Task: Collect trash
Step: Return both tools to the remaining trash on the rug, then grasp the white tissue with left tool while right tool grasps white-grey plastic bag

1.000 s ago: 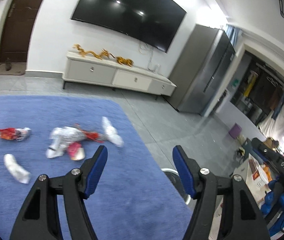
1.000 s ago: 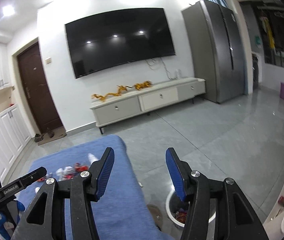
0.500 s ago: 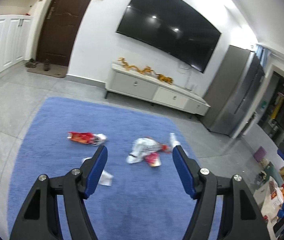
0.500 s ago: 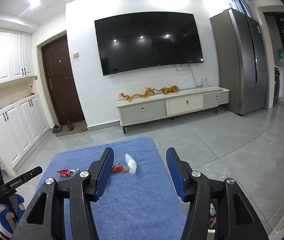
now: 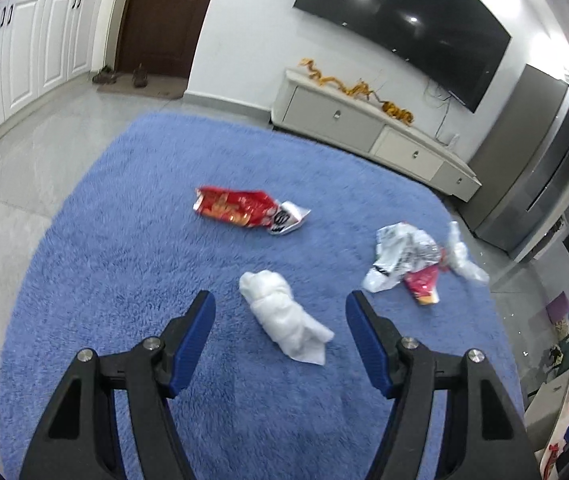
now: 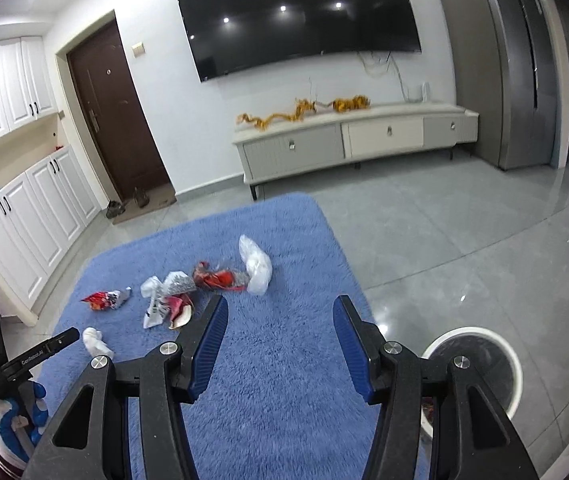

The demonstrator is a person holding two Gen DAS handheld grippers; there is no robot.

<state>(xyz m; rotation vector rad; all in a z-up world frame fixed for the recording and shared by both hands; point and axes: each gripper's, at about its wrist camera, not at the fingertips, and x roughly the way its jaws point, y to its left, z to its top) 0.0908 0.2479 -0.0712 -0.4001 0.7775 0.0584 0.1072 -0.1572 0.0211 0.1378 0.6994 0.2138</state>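
Trash lies scattered on the blue rug (image 5: 132,264): a white crumpled tissue (image 5: 284,316) near its middle, a red snack bag (image 5: 240,210) beyond it, and a silver wrapper (image 5: 400,256) toward the rug's right edge. Both the left tool (image 5: 280,320) and right tool (image 6: 280,320) stand apart, empty. A white bin (image 6: 480,364) sits off the rug's right side.

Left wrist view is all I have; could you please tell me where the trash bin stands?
Observer: A white-rimmed bin stands on the grey floor, just off the blue rug's right edge.
Operator: Is the right gripper carrying anything?
Observer: No, the right gripper has its jaws open and empty, above the rug.
Operator: Is any litter hidden from me?
Observer: A crumpled red wrapper lies against the clear plastic bag.
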